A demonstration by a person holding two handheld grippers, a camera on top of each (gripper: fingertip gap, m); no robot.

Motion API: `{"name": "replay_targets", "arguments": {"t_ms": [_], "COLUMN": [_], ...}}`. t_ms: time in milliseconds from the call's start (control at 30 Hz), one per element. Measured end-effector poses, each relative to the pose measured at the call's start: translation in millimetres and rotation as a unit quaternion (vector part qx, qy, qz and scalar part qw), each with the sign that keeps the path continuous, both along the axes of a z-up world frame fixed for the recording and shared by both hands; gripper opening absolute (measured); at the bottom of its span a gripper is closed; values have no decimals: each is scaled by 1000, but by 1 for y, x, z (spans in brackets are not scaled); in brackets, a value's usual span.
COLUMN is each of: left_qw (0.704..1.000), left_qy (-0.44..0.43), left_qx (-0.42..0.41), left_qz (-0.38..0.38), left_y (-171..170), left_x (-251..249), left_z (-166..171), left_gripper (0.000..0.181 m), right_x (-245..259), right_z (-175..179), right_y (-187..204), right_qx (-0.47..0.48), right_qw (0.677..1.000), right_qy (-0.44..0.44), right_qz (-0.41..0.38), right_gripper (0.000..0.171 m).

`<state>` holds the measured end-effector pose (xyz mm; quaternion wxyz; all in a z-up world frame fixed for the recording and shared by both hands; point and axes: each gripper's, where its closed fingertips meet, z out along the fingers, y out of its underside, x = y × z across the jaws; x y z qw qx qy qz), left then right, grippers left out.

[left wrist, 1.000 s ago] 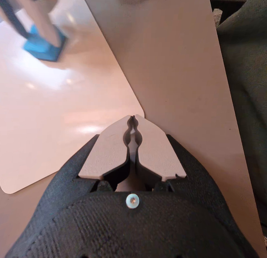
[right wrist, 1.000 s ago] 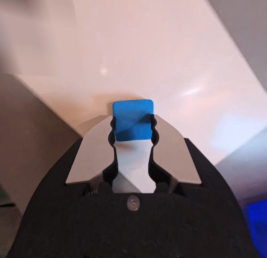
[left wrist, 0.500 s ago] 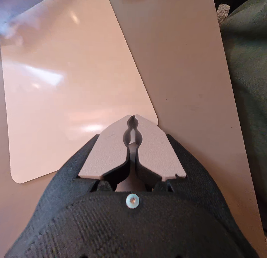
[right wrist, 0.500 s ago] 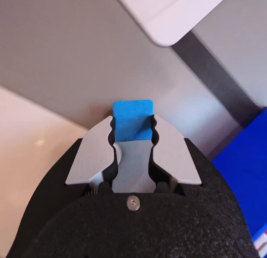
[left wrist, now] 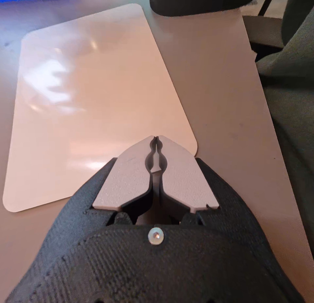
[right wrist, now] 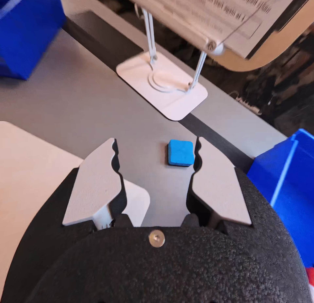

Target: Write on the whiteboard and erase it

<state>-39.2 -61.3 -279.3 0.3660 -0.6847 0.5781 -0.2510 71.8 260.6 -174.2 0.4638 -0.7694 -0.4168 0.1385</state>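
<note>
Overhead, the right gripper (right wrist: 156, 152) was tilted down toward the grey surface (right wrist: 85, 108), its two pale fingers (right wrist: 96, 181) spread wide apart and gripping nothing. Between them, close to the inner edge of the right-hand finger and apparently just short of touching it, lay the small blue eraser (right wrist: 180, 153), flat on the surface and clear of the whiteboard (right wrist: 30, 159). That board showed to the left of the left-hand finger, with one rounded corner visible again in the gap near the finger roots.

Ahead of the fingertips stood the white base plate of a stand (right wrist: 163, 89), whose thin white struts rose to a blurred panel (right wrist: 212, 14) at the top of the view. A blue bin (right wrist: 28, 33) stood far ahead to the left and a second blue bin (right wrist: 288, 184) just right of the right-hand finger; the contents of neither could be made out.

The left gripper (left wrist: 156, 137) pointed forward and down over the near right corner of the whiteboard (left wrist: 88, 97), its fingers (left wrist: 129, 179) pressed together at the tips with nothing between them. The board lay flat ahead and to the left of these fingertips, glossy and free of marks, with bare surface (left wrist: 220, 97) to their right. A dark object (left wrist: 195, 2) rested at the far end of that surface, and grey-green fabric (left wrist: 292, 108) filled the right margin.
</note>
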Motion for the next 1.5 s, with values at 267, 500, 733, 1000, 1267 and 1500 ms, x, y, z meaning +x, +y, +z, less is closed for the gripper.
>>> {"name": "replay_targets", "arguments": {"t_ms": [267, 500, 733, 1000, 1267, 1500], "left_qw": [983, 937, 909, 895, 893, 895], "left_qy": [-139, -215, -147, -67, 6, 1], "left_qx": [43, 54, 120, 127, 128, 128], "left_qz": [115, 271, 370, 421, 431, 427], "left_y": [46, 101, 132, 143, 148, 153], "left_x": [-28, -100, -153, -189, -193, -187], "left_z": [56, 81, 75, 61, 45, 42], "left_gripper": [0, 40, 44, 46, 51, 47], "right_x": [74, 109, 167, 226, 249, 99], "right_z": [48, 64, 17, -48, -91, 14], "right_y": [-66, -73, -40, -32, -21, -37], "right_qx": [129, 192, 168, 20, -55, 13], "right_qw": [980, 966, 978, 960, 925, 998], "right_qy": [151, 169, -4, -278, -372, -52], "right_qz": [-28, -47, -125, -20, 58, 37], "right_gripper": [0, 0, 58, 78, 76, 75]}}
